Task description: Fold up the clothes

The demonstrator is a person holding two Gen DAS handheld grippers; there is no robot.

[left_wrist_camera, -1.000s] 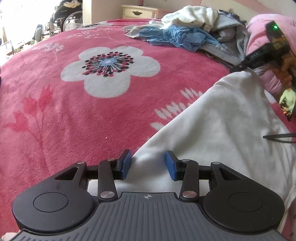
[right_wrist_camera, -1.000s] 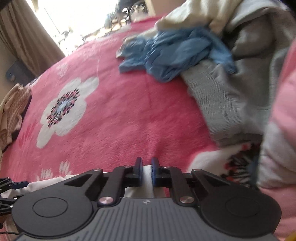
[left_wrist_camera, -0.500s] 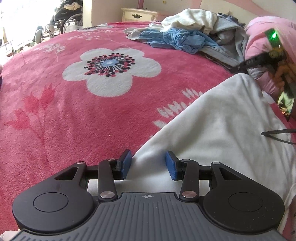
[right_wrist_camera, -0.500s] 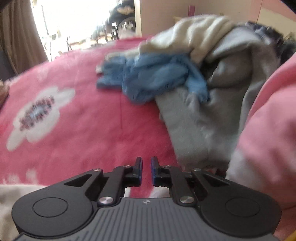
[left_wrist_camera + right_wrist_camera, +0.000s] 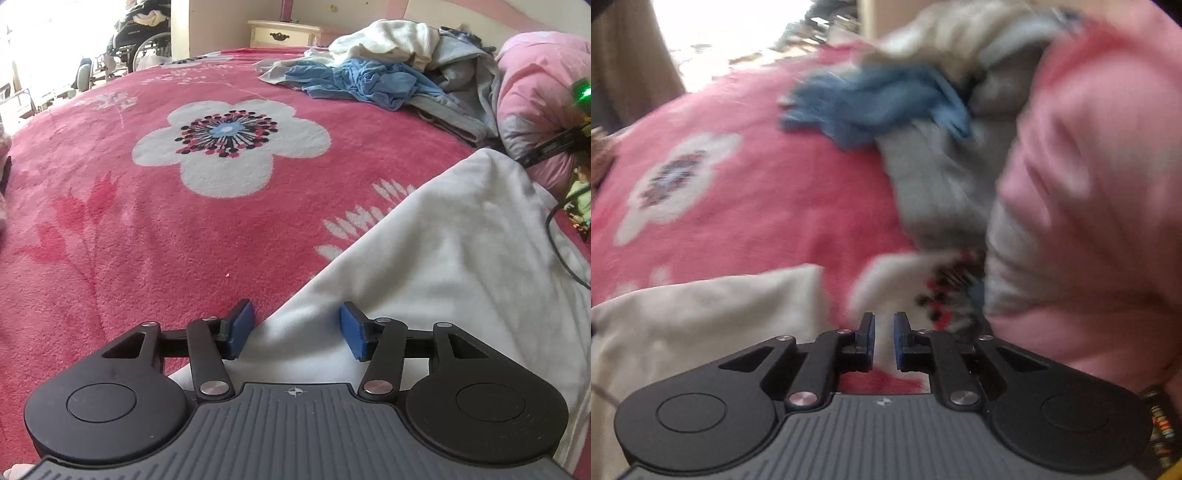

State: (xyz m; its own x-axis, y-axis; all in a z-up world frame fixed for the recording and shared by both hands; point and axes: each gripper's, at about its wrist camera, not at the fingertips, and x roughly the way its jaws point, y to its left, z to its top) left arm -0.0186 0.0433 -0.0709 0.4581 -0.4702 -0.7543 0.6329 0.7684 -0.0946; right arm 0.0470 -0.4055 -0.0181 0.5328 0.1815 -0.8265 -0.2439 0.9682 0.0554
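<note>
The left gripper (image 5: 291, 328), jaws opening, straddled the white garment's (image 5: 443, 251) near-left edge; the right gripper (image 5: 883, 341) stood nearly closed, empty, right of it.

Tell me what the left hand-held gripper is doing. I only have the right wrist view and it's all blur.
Observer: The left hand-held gripper sits over the near edge of the white garment. Its jaws are opening, and the pads are clear of the cloth.
Operator: Is the garment flat?
Observer: Mostly. It lies smooth on the pink blanket.
Operator: Anything lying on it?
Observer: A black cable crosses its right side.
</note>
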